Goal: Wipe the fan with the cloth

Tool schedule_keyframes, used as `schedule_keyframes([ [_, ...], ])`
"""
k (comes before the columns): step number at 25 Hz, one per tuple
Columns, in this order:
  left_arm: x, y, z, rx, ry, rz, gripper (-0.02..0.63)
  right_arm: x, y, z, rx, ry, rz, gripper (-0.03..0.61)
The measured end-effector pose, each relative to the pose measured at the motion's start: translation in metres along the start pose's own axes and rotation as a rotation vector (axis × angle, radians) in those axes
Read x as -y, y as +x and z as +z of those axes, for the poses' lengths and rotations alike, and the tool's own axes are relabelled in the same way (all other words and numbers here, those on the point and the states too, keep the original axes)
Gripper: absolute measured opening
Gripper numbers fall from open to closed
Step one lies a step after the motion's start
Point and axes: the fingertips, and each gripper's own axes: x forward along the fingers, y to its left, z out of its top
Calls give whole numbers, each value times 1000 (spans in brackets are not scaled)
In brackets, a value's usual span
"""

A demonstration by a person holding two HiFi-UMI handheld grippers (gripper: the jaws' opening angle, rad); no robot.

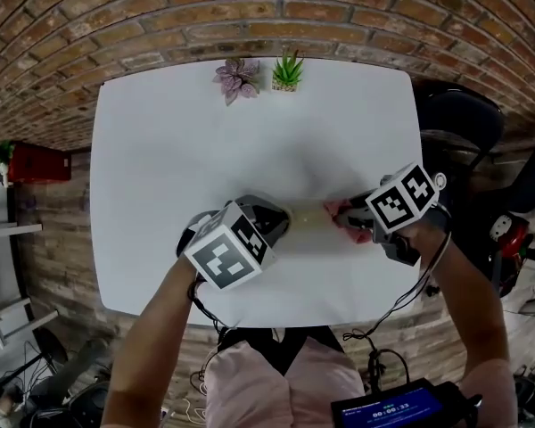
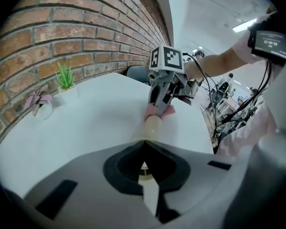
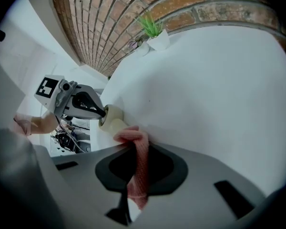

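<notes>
A small cream-coloured fan (image 1: 308, 216) is held just above the white table (image 1: 160, 150), between my two grippers. My left gripper (image 1: 281, 219) is shut on one end of it; in the left gripper view the cream body (image 2: 151, 126) sticks out past the closed jaws of this gripper (image 2: 144, 144). My right gripper (image 1: 355, 218) is shut on a pink cloth (image 1: 338, 209). The cloth (image 3: 139, 149) bunches between that gripper's (image 3: 133, 144) jaws and presses on the far end of the fan (image 3: 111, 118). In the left gripper view the cloth (image 2: 166, 111) hides the fan's far tip.
Two small potted plants (image 1: 238, 78) (image 1: 287, 71) stand at the table's far edge against the brick wall. A black chair (image 1: 459, 114) is at the right, a red box (image 1: 36, 161) on the floor at the left. A screened device (image 1: 394, 408) hangs near my body.
</notes>
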Motion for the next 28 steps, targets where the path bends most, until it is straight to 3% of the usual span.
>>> schedule_keyframes([
  [8,-3,5,-1,-23,39,-41,11,0,3,6,-85,-211,34,35],
  [15,2,9,6,12,7,-62,11,-40,20,-10,-168,-332,130,35],
  [21,6,12,7,26,-5,-66,11,-55,33,-6,-179,-396,110,35],
  [28,7,13,7,17,14,-34,11,-60,36,3,-120,-433,61,36],
])
